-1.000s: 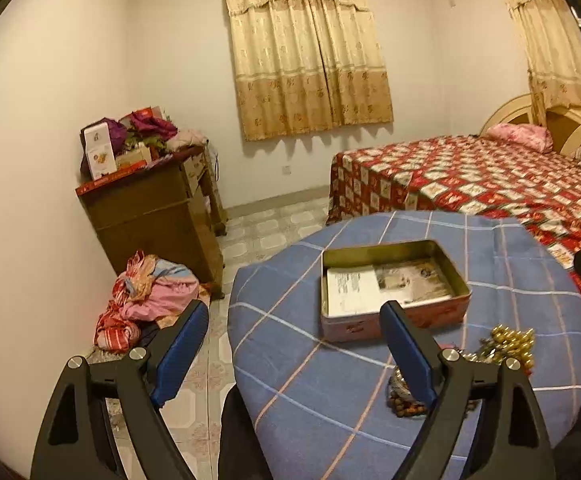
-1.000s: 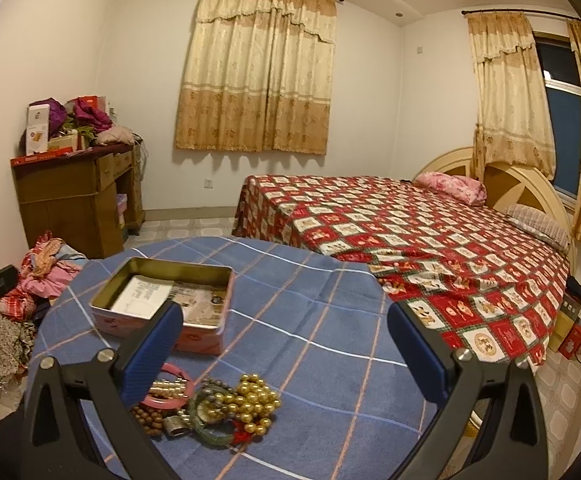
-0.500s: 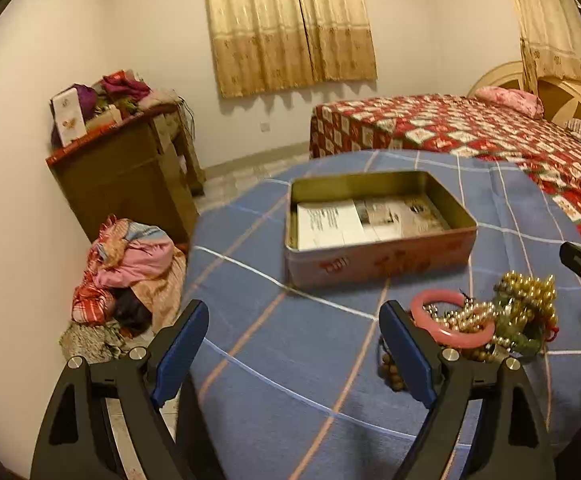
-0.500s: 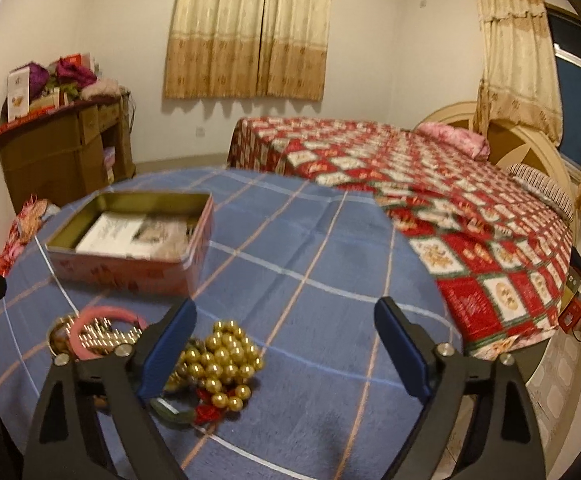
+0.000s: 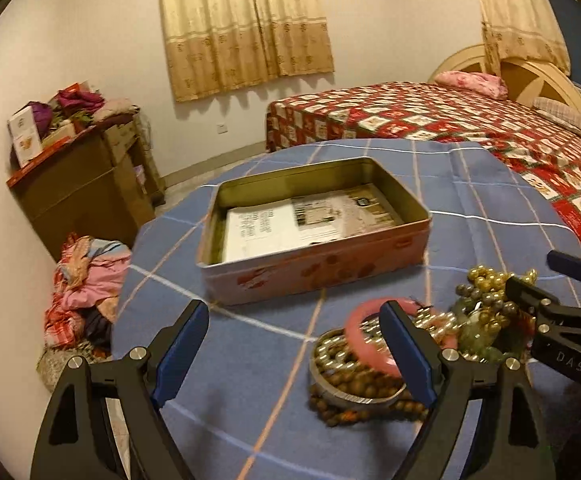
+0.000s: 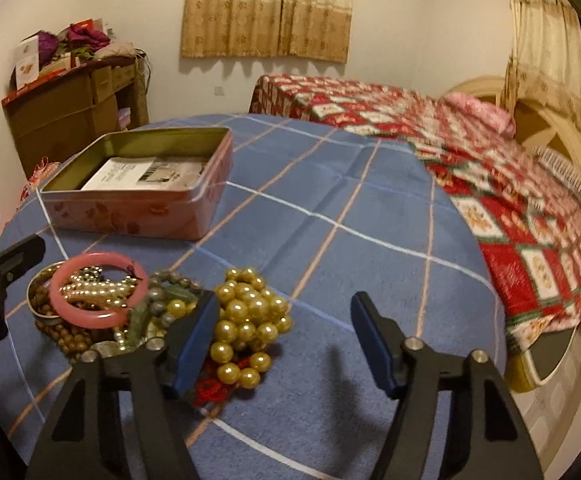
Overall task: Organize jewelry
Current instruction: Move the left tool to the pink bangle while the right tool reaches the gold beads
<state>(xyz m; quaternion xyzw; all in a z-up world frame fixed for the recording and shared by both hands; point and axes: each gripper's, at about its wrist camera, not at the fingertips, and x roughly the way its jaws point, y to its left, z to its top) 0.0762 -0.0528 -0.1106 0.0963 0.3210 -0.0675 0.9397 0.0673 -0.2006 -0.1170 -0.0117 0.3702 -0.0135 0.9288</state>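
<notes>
An open pink tin (image 5: 314, 270) (image 6: 130, 216) with a printed paper inside sits on the blue checked tablecloth (image 6: 350, 208). In front of it lies a heap of jewelry: a pink bangle (image 6: 90, 316) (image 5: 354, 332), a pearl string (image 6: 94, 290), gold beads (image 6: 246, 312) (image 5: 486, 276), brown wooden beads (image 5: 354, 384) and a silver bangle (image 5: 346, 398). My left gripper (image 5: 296, 348) hangs open just left of the heap, nothing between its fingers. My right gripper (image 6: 284, 332) is closing; its left finger is beside the gold beads, pads not pressing on them.
A bed (image 6: 510, 200) with a red patterned cover stands behind and to the right of the round table. At the left wall are a wooden dresser (image 5: 78, 184) piled with things and a heap of clothes (image 5: 86, 284) on the floor. The table edge curves close on both sides.
Both grippers have come down and tilted toward the table, so the tin and the jewelry heap are nearer. The right gripper's jaws have narrowed. Nothing has been taken hold of.
</notes>
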